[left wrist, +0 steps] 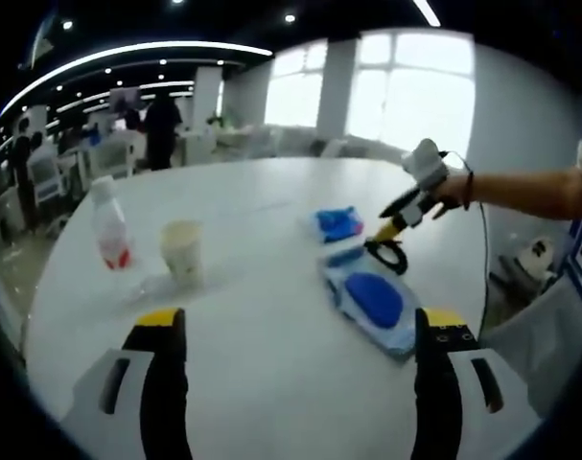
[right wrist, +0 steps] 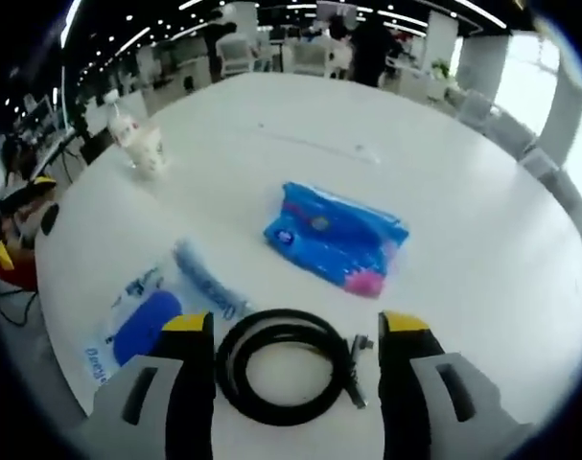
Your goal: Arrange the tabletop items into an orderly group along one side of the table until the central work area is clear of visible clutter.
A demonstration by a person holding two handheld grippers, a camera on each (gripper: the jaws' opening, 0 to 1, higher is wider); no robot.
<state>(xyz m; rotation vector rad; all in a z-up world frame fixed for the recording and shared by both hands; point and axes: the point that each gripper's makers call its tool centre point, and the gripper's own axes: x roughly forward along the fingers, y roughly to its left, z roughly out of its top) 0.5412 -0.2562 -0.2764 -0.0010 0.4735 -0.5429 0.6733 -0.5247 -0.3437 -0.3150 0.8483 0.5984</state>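
White round table (left wrist: 271, 364) carried scattered items. Left hand-held gripper (left wrist: 300, 331) hovered with jaws apart, holding nothing. Right hand-held gripper (right wrist: 295, 335) had jaws spread around a coiled black cable (right wrist: 286, 369). Blue packet (right wrist: 334, 235) lay beyond; bottle (left wrist: 108, 225) and cup (left wrist: 183, 251) stood together, well apart.

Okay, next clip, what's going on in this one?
A person with two handheld grippers is tidying a white table. The right gripper is open with its jaws on either side of a coiled black cable, not yet gripped. The left gripper is open and holds nothing. A blue packet, a clear bag, a cup and a bottle lie spread around.
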